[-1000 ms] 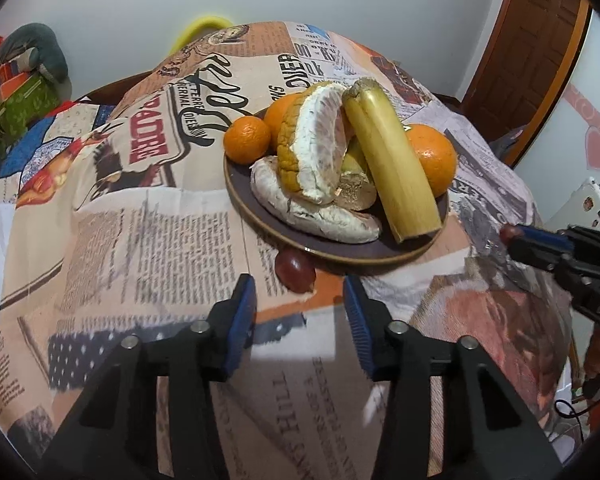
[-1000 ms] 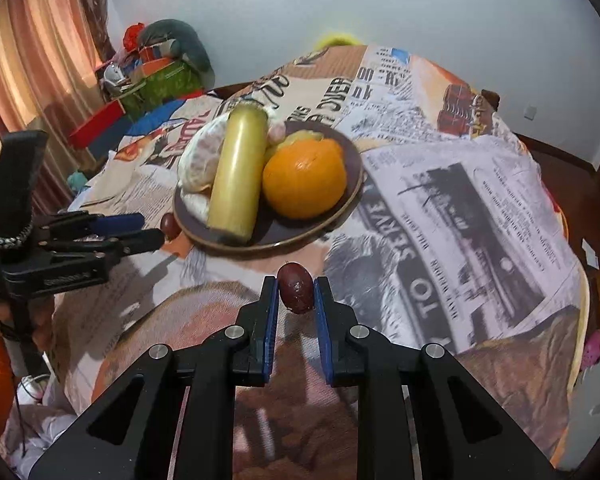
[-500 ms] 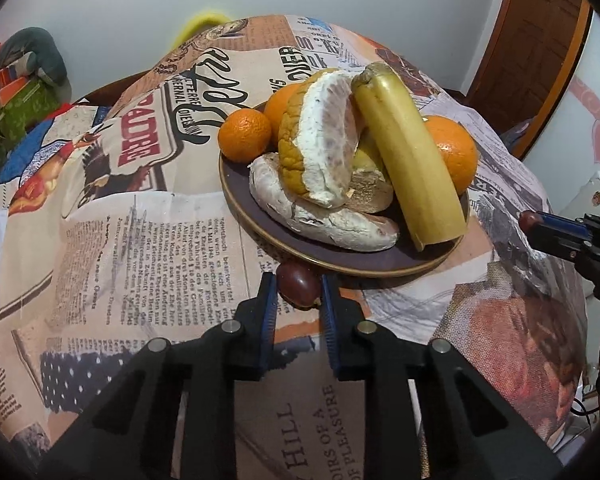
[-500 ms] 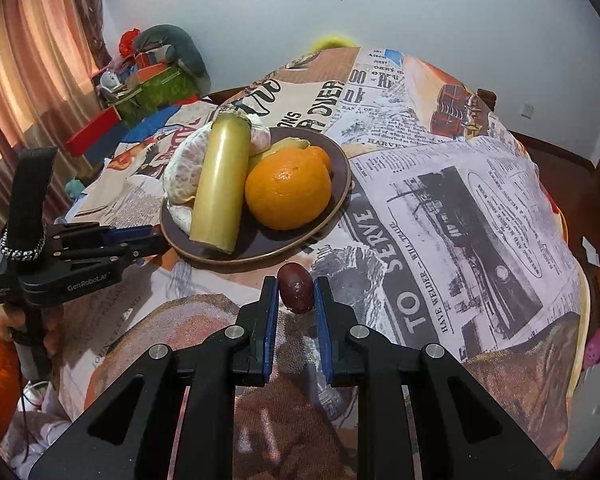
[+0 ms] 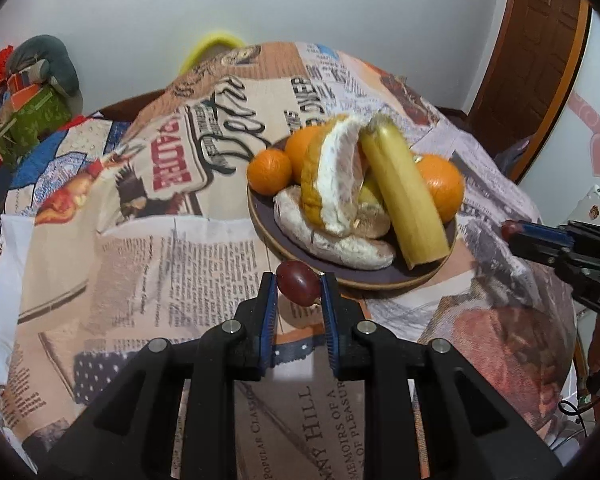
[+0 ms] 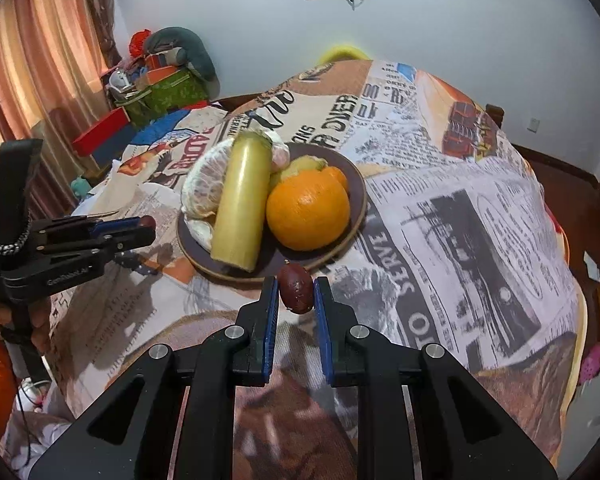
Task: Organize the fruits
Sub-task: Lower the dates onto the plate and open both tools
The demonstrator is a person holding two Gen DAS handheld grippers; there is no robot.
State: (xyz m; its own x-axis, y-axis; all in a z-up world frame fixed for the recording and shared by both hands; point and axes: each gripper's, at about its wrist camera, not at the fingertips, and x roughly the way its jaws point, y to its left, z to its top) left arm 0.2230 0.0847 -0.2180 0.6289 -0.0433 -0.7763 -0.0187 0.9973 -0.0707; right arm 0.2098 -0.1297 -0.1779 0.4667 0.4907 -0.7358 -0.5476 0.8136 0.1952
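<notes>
A dark round plate (image 5: 380, 280) (image 6: 354, 184) on the newsprint tablecloth holds oranges (image 5: 440, 186) (image 6: 308, 216), a yellow-green cane piece (image 5: 404, 196) (image 6: 244, 204) and peeled pomelo segments (image 5: 340, 176). My left gripper (image 5: 298, 284) is shut on a small dark red jujube (image 5: 298, 282) and holds it just in front of the plate's near rim. My right gripper (image 6: 296, 288) is shut on another dark red jujube (image 6: 296, 288) near the plate's rim on its side. Each gripper shows in the other's view, the right (image 5: 512, 230) and the left (image 6: 144, 226).
The table (image 5: 140, 240) is covered by a printed cloth that drops off at its edges. Boxes and a stuffed toy (image 6: 168, 64) sit at the back left beside a curtain. A wooden door (image 5: 540, 60) stands at the right. A yellow chair back (image 5: 216, 40) is behind the table.
My left gripper closed on the jujube that lay before the plate and lifted it off the cloth. My right gripper, still holding its jujube, moved closer to the plate.
</notes>
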